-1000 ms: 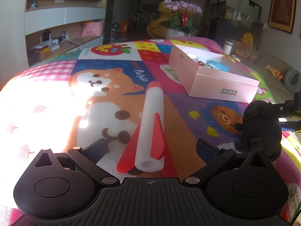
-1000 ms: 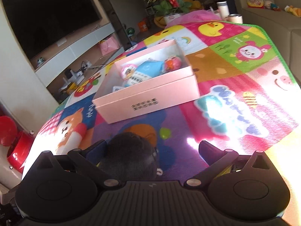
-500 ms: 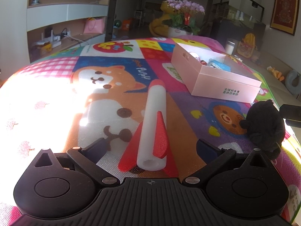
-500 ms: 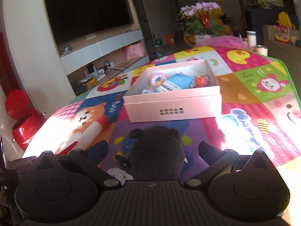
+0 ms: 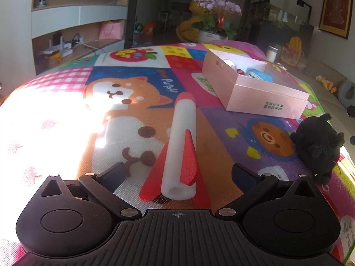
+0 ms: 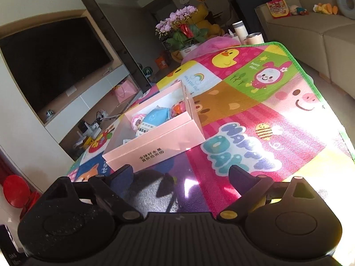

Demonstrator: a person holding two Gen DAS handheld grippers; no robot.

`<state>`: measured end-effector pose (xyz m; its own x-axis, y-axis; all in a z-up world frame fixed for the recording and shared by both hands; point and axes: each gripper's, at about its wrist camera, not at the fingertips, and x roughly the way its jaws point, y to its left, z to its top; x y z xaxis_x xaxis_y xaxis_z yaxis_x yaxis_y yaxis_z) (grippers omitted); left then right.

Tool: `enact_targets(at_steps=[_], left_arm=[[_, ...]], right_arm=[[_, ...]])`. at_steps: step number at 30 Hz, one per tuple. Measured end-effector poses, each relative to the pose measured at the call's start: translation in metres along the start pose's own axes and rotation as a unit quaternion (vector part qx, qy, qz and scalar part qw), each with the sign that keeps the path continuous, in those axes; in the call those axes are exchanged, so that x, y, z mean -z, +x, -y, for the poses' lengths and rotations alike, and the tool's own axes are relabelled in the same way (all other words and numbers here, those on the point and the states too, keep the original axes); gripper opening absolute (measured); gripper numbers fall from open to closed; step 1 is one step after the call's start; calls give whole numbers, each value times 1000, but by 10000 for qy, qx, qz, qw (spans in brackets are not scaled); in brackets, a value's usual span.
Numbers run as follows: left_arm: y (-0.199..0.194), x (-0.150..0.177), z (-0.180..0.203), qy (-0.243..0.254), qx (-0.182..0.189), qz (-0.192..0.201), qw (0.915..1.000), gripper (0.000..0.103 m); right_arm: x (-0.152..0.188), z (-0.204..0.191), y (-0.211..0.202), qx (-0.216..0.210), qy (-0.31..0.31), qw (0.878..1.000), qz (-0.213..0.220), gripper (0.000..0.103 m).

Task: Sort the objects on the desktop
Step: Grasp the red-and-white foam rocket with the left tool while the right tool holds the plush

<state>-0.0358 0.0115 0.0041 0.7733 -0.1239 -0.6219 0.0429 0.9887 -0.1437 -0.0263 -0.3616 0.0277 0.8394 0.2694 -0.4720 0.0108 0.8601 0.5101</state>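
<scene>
Bright cartoon play mat (image 5: pixel 221 161). Black plush toy (image 5: pixel 317 148) sits near the pink box (image 5: pixel 264 102); right gripper (image 6: pixel 180 175) closing around it, untouched. Centre first. Left gripper (image 5: pixel 177 173) spread, straddling foam rocket (image 5: pixel 179 155).

Hard sunlight blows out the colourful cartoon-printed play mat (image 5: pixel 155 102) at the left of the left wrist view, washing its pink checks to white. In the right wrist view, sun strikes the mat's lower right, and a sharp shadow crosses the front of the open pink cardboard box (image 6: pixel 155 153). The room behind stays dim and slightly soft. Both fisheye pictures bend straight edges strongly toward the corners.
</scene>
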Motion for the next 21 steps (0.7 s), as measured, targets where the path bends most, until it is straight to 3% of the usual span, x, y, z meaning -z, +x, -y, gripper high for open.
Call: enact_targets(at_steps=[5,8,10,15,18,21], left_arm=[[-1,0,0,-11,17,6,10000,103],[-5,-3,-2,-73,136,57,9999,103],[-11,-8,-2,-17,178,155,9997,103],[-26,-32,1,-6,259,430,9987,103],[-28,-43,10,184,286,490,9982,103],[-23,-51,26,393,531,389,9971,103]], right_arm=[[-1,1,12,859,-430,9954,-46,90],[14,-6,26,599,-525,9958,-458,85],[21,-28,26,217,-898,9947,-446,85],[40,-93,45,-509,-1879,9764,-940,85],[61,-118,62,-335,-2432,9646,-962,87],[69,-125,68,-418,-2572,9587,-1143,87]])
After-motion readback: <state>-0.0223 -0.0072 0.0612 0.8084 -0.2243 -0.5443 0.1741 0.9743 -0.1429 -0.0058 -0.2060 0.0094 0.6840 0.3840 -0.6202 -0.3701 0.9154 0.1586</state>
